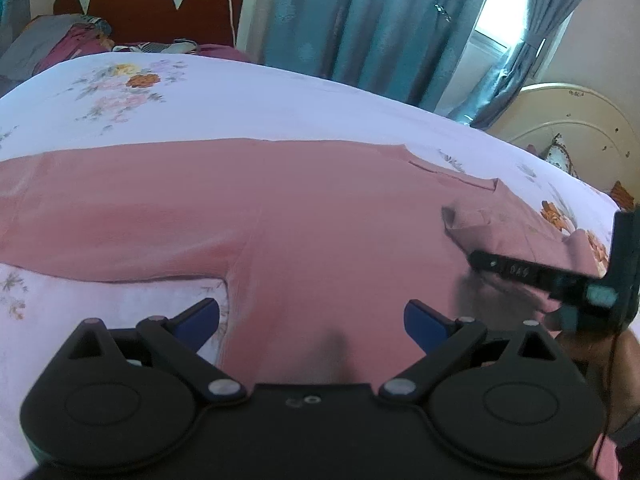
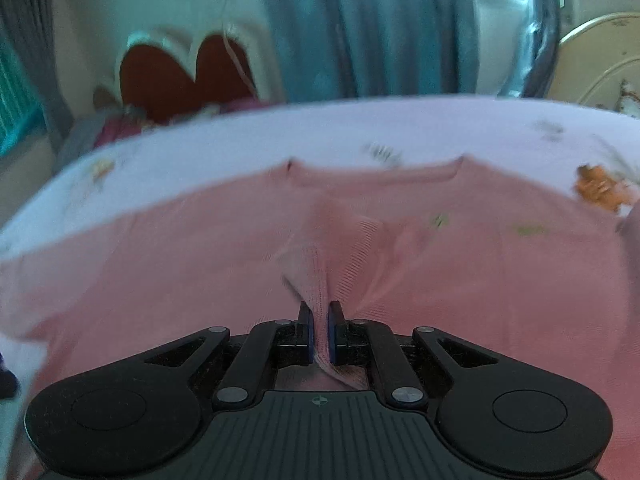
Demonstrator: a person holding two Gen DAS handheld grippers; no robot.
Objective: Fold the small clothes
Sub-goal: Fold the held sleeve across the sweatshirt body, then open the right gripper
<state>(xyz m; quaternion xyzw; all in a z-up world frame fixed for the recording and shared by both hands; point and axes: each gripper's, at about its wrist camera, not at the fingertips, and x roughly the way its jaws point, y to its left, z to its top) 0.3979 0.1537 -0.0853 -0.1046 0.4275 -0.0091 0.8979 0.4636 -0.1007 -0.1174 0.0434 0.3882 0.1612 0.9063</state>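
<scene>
A pink knitted top [image 1: 280,216] lies spread on a bed, one sleeve stretching to the left. My left gripper [image 1: 311,320] hangs over its lower body with blue pads wide apart and nothing between them. In the left wrist view my right gripper [image 1: 476,259] comes in from the right edge, lifting a bunched fold of pink cloth. In the right wrist view the right gripper [image 2: 319,322] is shut on a ridge of the pink top [image 2: 160,264], which rises as a tented pleat toward the neckline. That view is blurred.
The bed carries a white floral sheet [image 1: 240,100]. Pillows and bedding [image 1: 60,44] lie against a red headboard [image 1: 160,4] at the back. Teal curtains [image 1: 360,16] hang behind, and a cream round footboard [image 1: 580,128] stands at the right. A hand [image 1: 592,356] shows at the right edge.
</scene>
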